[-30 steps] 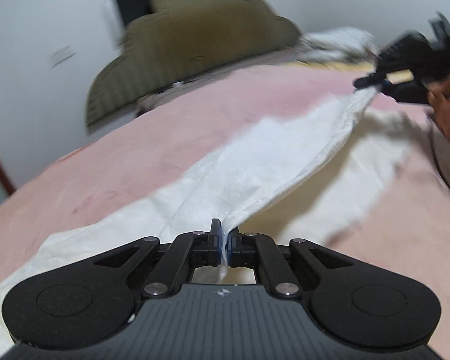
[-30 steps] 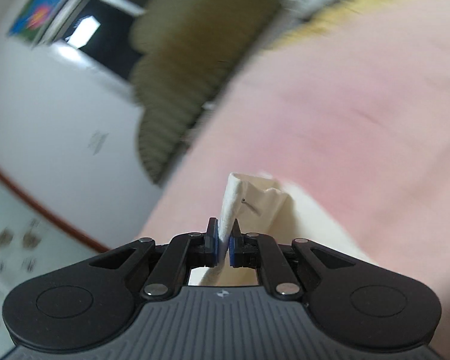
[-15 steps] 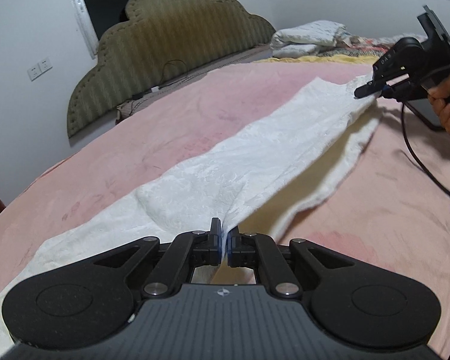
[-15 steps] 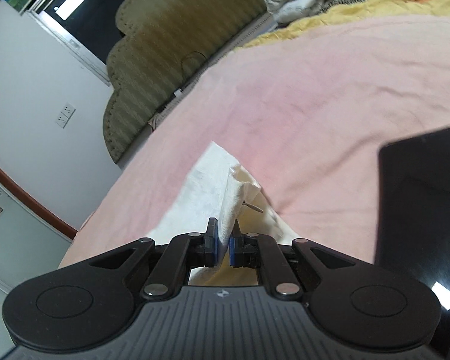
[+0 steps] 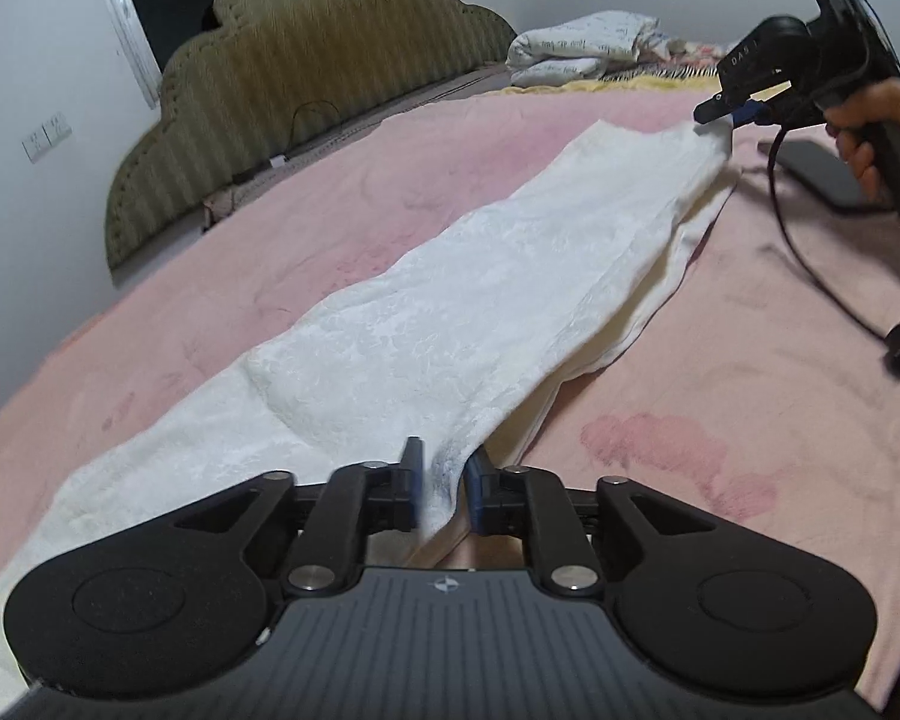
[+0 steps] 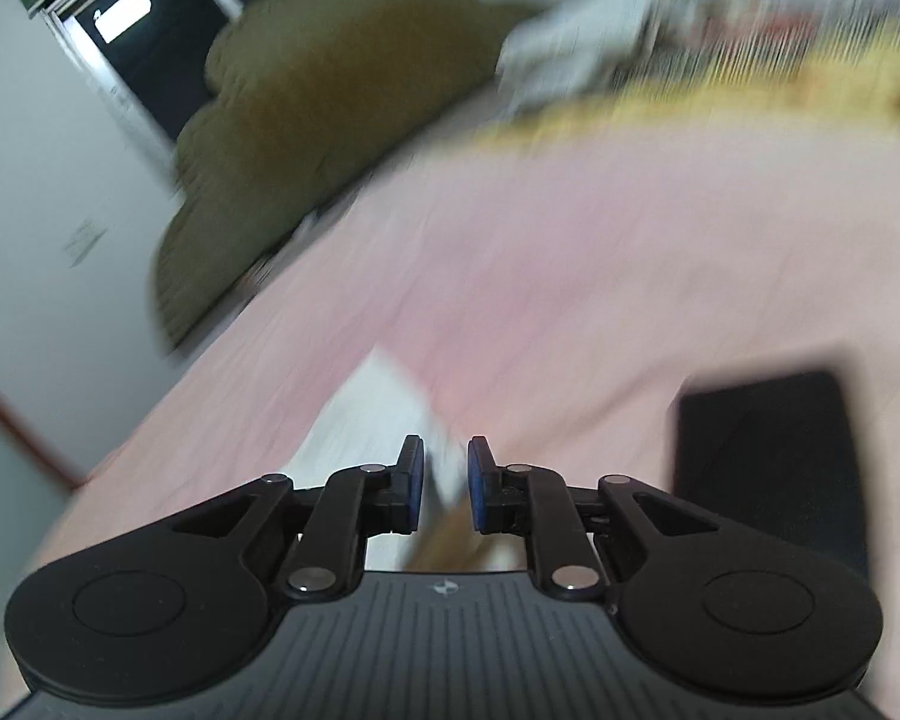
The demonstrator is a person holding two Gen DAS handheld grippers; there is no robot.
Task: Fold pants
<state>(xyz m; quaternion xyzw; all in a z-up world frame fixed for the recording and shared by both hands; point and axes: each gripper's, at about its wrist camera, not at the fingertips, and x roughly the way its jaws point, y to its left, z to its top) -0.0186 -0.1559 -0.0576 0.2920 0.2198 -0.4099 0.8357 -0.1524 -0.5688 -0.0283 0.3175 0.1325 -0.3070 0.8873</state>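
Note:
White pants [image 5: 480,312], folded lengthwise, lie in a long strip on the pink bed sheet [image 5: 720,390]. My left gripper [image 5: 444,462] is at the near end. Its jaws are opening, and a loose corner of the cloth still hangs between the parted pads. At the far end a hand holds my right gripper [image 5: 717,114] just over the other end of the pants. In the blurred right wrist view, the right gripper [image 6: 445,462] is opening too. The white pants [image 6: 378,414] show below and beyond its pads, apart from them.
An olive padded headboard [image 5: 306,60] stands at the left. Folded bedding [image 5: 582,48] and a yellow blanket [image 6: 690,102] lie at the far side. A black phone [image 5: 822,174] rests on the sheet by the right hand. A black cable [image 5: 810,264] trails across the sheet.
Both grippers, earlier shut on the pants' ends, now have their pads apart. The cloth has settled flat on the bed. The right gripper has lifted and rolled.

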